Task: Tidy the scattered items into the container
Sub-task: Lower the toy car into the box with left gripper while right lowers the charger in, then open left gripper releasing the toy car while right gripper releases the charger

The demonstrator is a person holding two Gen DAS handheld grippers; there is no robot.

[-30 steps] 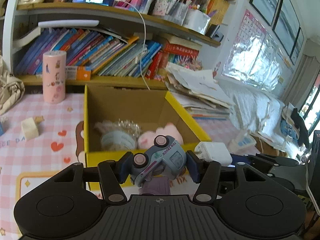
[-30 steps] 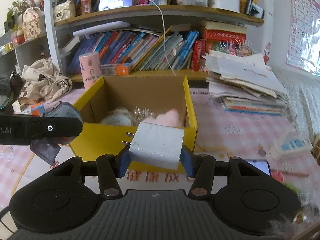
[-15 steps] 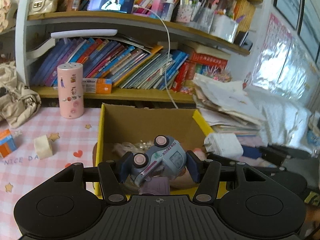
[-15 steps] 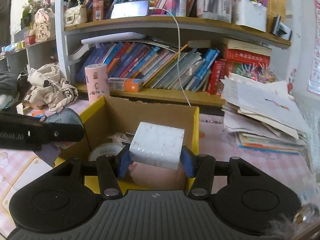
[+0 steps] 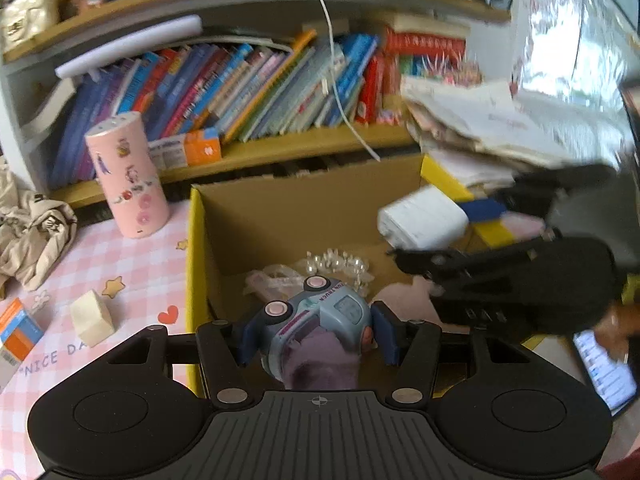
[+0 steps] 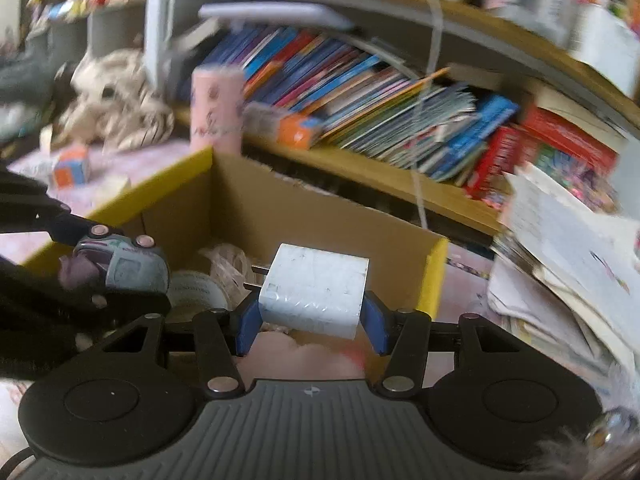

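A yellow-rimmed cardboard box (image 5: 196, 248) (image 6: 436, 272) stands open before the bookshelf. My left gripper (image 5: 316, 336) is shut on a grey-blue toy truck (image 5: 324, 320) and holds it over the box's near left part; the truck also shows in the right wrist view (image 6: 128, 264). My right gripper (image 6: 312, 316) is shut on a white charger plug (image 6: 316, 292) over the box's right part; the plug also shows in the left wrist view (image 5: 424, 220). Inside lie a tape roll (image 6: 196, 292), a clear bead string (image 5: 340, 264) and a pink plush (image 6: 304, 356).
A pink cylinder (image 5: 128, 176) stands left of the box. A cream cube (image 5: 92, 316) and an orange-blue box (image 5: 16, 332) lie on the pink checked cloth. A paper stack (image 6: 568, 264) sits right of the box. A phone (image 5: 604, 368) lies at the right.
Both grippers have moved forward and now hang over the box's inside, each still holding its item. The right gripper has swung left toward the left one.
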